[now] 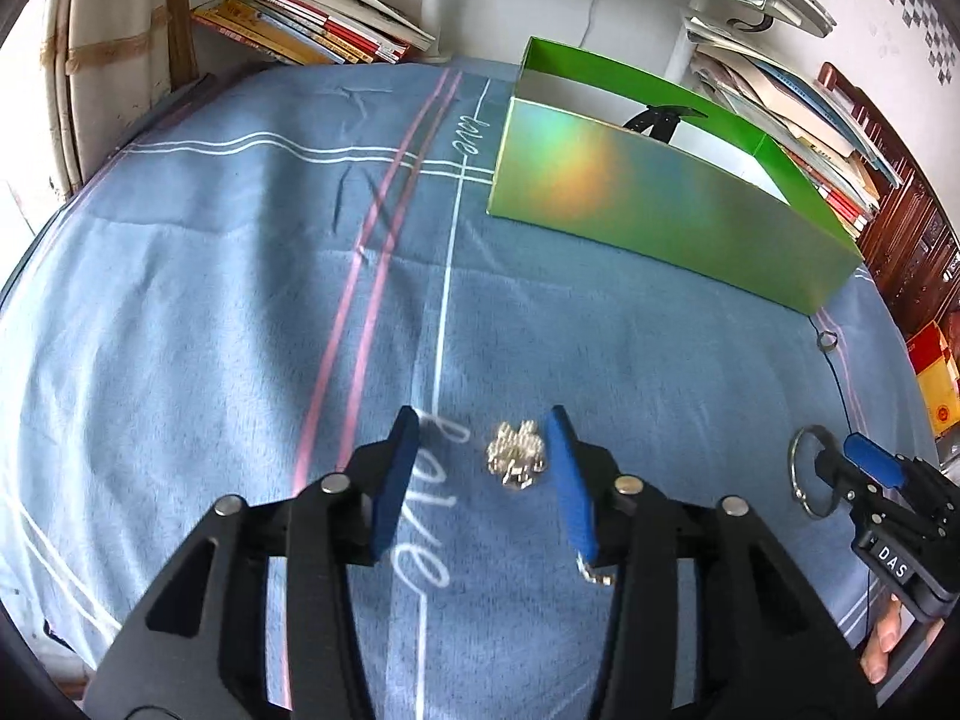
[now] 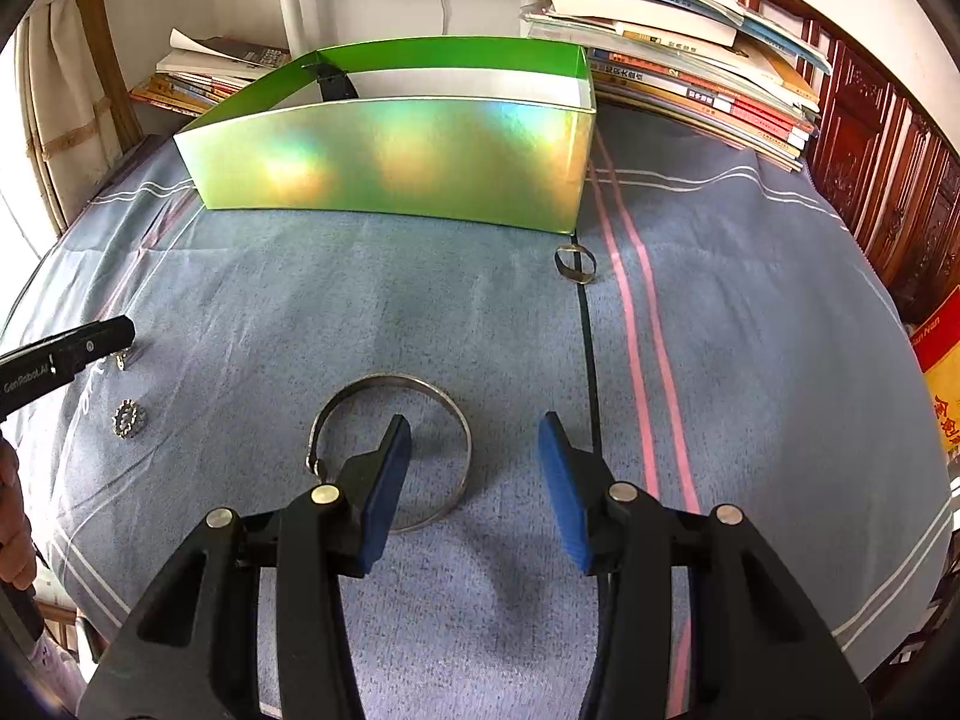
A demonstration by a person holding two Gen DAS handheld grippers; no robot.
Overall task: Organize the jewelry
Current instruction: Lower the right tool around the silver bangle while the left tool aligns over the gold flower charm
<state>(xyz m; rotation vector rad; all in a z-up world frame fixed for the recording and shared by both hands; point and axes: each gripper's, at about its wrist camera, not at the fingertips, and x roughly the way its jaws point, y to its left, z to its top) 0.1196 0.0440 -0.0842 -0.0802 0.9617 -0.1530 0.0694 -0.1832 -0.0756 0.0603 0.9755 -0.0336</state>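
- Left gripper (image 1: 483, 474): jaws about half open, straddling a small silver flower-shaped brooch (image 1: 516, 462) on the blue cloth (image 1: 240, 300); pads clear of it on both sides, nothing held.
- Second small silver piece (image 1: 594, 573) just below the tip of the right-side blue pad (image 1: 567, 480) in the left wrist view; too small to name, and contact with the pad cannot be told.
- Right gripper (image 2: 474, 480): jaws about half open and empty, poised over a thin silver bangle (image 2: 390, 450) lying flat; left-side pad (image 2: 384, 492) inside the hoop, other pad outside it, band not pinched.
- Small dark ring (image 2: 576, 263) resting on the cloth just in front of the near right corner of the green box (image 2: 390, 162).
- Box open-topped, holographic front wall, something black inside; likely the destination for every piece.
- Handling, as a judgement: brooch light, hard, knobbly; best pinched across its widest petals, low against the cloth, since soft pile may let it sink or tip.
- Bangle stiff, thin, slippery metal; best gripped across the band at one point on the rim, squeezed gently to avoid a sideways flick.
- Ring tiny and prone to rolling; flat pinch across its band advised.
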